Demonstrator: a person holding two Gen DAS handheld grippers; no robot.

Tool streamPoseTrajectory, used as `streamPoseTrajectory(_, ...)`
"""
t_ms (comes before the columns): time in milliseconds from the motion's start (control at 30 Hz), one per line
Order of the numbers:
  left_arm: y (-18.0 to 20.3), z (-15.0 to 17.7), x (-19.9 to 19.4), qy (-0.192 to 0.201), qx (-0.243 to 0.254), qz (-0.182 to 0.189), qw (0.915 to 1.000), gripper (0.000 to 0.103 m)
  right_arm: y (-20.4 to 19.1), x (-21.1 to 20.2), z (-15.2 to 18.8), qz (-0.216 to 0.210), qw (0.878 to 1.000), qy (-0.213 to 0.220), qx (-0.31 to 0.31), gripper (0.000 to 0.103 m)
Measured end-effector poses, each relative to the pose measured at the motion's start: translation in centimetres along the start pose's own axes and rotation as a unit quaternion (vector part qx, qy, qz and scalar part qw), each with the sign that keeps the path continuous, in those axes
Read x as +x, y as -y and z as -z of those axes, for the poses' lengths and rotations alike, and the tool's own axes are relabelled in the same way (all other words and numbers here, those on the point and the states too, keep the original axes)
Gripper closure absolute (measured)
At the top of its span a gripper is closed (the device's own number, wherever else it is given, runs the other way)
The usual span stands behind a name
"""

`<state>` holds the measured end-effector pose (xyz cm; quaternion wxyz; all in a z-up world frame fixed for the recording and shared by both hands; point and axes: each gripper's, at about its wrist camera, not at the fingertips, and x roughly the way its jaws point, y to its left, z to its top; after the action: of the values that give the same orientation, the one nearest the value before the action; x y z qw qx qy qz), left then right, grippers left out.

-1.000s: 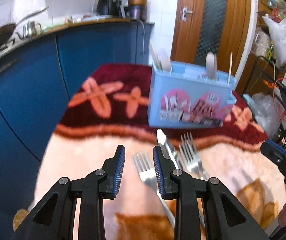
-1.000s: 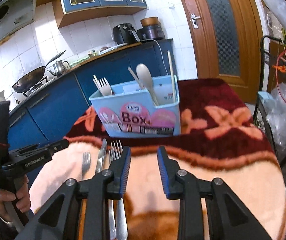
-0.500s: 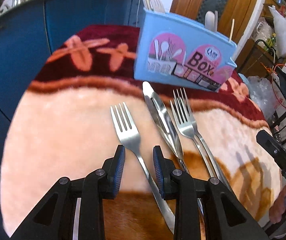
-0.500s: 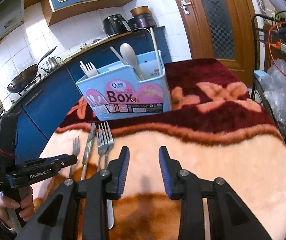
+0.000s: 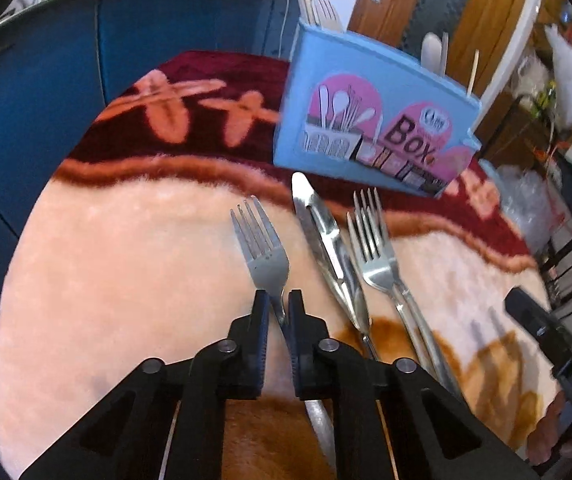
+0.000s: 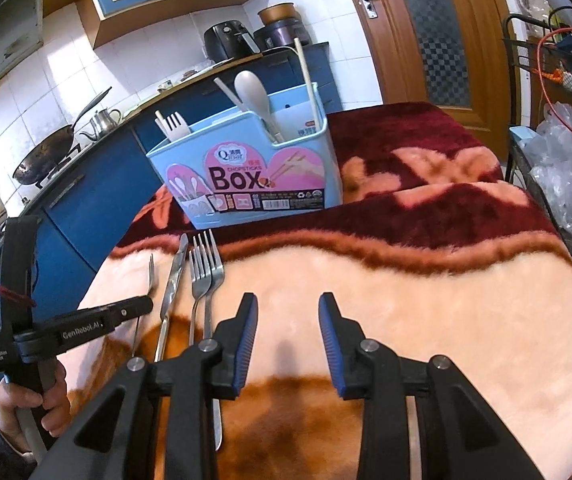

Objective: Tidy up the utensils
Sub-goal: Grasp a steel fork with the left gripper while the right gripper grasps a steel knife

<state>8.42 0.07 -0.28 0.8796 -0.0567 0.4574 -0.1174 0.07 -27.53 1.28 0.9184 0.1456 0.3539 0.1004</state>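
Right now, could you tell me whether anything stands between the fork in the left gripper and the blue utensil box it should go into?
Nothing visible blocks it. The left gripper is closed on the fork at its neck. Only bare blanket lies between it and the blue box; the knife lies just to its right.

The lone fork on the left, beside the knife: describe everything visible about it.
The fork is shiny metal, four-tined, lying flat on the pale part of the blanket, tines pointing toward the blue box. It sits left of the knife, apart from it. The left hand-held gripper is closed on its neck just below the head; the handle runs back under the fingers, partly hidden.
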Motion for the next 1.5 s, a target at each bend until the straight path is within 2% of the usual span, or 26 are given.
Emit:
streamPoseTrajectory(67,-0.4,0.1,-0.4,0.010,-0.008,-0.001,0.9999,0.100,-0.3,0.1,0.0,-0.001,1.000,-0.003,-0.004,0.068)
streamPoseTrajectory(367,-2.5,0.2,-2.3,0.043,-0.026,0.021,0.9985,0.101,-2.6,0.7,0.0,-0.015,0.999,-0.024,-0.029,0.068)
streamPoseTrajectory(567,-4.0,0.4,-4.2,0.079,-0.035,0.028,0.9958,0.101,-4.4,1.5,-0.1,-0.023,0.998,-0.044,-0.045,0.068)
streamPoseTrajectory(933,-5.0,0.6,-6.8,0.134,-0.024,0.016,0.9906,0.101,-9.6,4.9,-0.5,-0.061,0.987,-0.112,-0.093,0.068)
streamPoseTrajectory(1333,-6.0,0.7,-8.3,0.165,-0.024,0.020,0.9859,0.101,-12.5,9.8,-1.6,-0.038,0.975,-0.171,-0.137,0.068)
streamPoseTrajectory(1500,-6.1,0.7,-8.4,0.171,-0.021,0.024,0.9847,0.101,-13.1,11.3,-2.1,-0.024,0.972,-0.179,-0.150,0.068)
